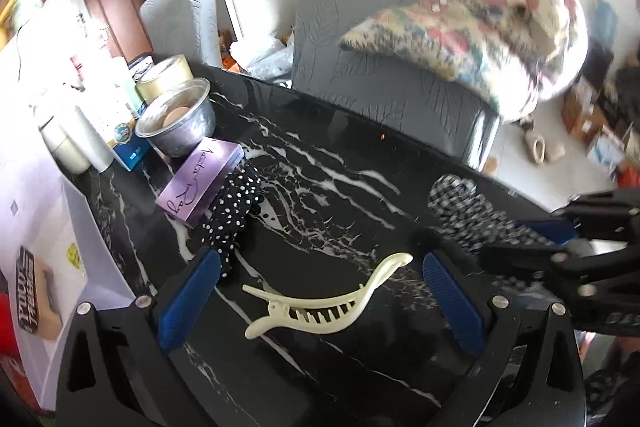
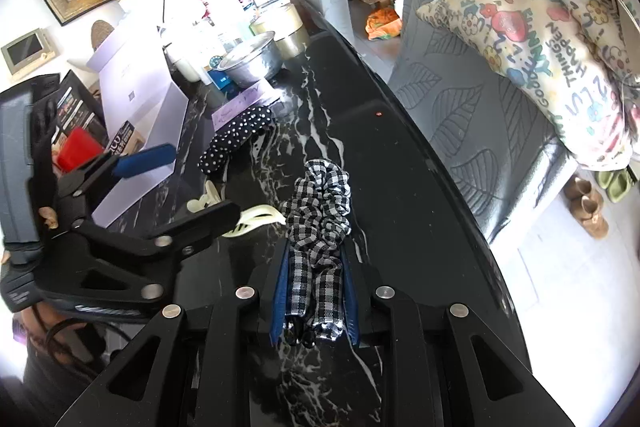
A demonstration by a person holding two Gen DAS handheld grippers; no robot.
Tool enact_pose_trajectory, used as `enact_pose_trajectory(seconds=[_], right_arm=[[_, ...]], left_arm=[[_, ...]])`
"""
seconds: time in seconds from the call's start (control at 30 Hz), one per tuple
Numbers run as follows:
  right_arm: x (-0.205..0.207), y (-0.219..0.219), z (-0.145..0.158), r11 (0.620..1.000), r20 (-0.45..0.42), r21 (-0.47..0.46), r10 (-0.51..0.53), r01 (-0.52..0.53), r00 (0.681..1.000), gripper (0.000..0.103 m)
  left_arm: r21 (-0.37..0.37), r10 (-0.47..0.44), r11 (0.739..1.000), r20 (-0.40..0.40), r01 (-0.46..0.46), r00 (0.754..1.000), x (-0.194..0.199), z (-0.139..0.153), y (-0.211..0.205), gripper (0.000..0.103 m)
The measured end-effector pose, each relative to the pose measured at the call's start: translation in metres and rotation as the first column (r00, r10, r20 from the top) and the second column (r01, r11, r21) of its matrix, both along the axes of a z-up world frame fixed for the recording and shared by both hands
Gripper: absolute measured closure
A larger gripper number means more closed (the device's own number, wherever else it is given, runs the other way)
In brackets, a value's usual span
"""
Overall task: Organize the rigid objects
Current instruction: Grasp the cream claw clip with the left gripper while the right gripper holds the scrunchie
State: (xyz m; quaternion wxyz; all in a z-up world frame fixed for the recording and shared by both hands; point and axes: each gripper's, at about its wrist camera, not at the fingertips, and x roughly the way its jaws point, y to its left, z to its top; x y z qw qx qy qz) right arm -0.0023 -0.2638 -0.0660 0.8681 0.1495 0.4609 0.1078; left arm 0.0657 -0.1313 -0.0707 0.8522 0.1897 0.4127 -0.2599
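Between the wide-spread blue pads of the left gripper, a cream plastic hair clip lies flat on the black marble-patterned table, touching neither pad. Ahead and to that gripper's left, a polka-dot fabric headband rests against a purple box, with a metal bowl and a roll of tape farther on. To its right, the right gripper has its fingers squeezed onto one end of a black-and-white gingham scrunchie, the rest of the fabric trailing forward from the fingertips along the tabletop. From the right wrist view, the hair clip shows just left of the scrunchie, partly hidden behind the left gripper. Beyond the table's far edge stands a grey leaf-print chair with a floral cushion.
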Motion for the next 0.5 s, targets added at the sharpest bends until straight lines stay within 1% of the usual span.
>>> enact_pose_trajectory(seconds=[0.17, 0.33, 0.4, 0.47, 0.5], right_arm=[[-0.004, -0.002, 0.0, 1.0, 0.0, 0.003, -0.002, 0.002, 1.0, 0.08], [-0.005, -0.003, 0.0, 1.0, -0.001, 0.006, -0.002, 0.002, 1.0, 0.08], [-0.005, -0.002, 0.0, 1.0, -0.003, 0.011, 0.0, 0.0, 1.0, 0.08], [-0.004, -0.002, -0.001, 1.0, -0.005, 0.021, 0.004, -0.004, 1.0, 0.08], [-0.004, -0.003, -0.001, 1.0, -0.006, 0.024, 0.006, -0.005, 1.0, 0.08]], left_arm=[[0.023, -0.006, 1.0, -0.088, 0.008, 0.996, 0.011, -0.019, 0.001, 0.0], [-0.001, 0.005, 1.0, -0.138, -0.005, 0.99, 0.011, -0.026, 0.01, 0.0], [-0.008, -0.009, 1.0, -0.152, 0.008, 0.988, 0.009, -0.029, 0.011, 0.002], [0.003, -0.021, 1.0, -0.164, 0.022, 0.986, 0.007, -0.034, 0.009, 0.009], [0.01, -0.027, 1.0, -0.167, 0.029, 0.986, 0.005, -0.037, 0.008, 0.011]])
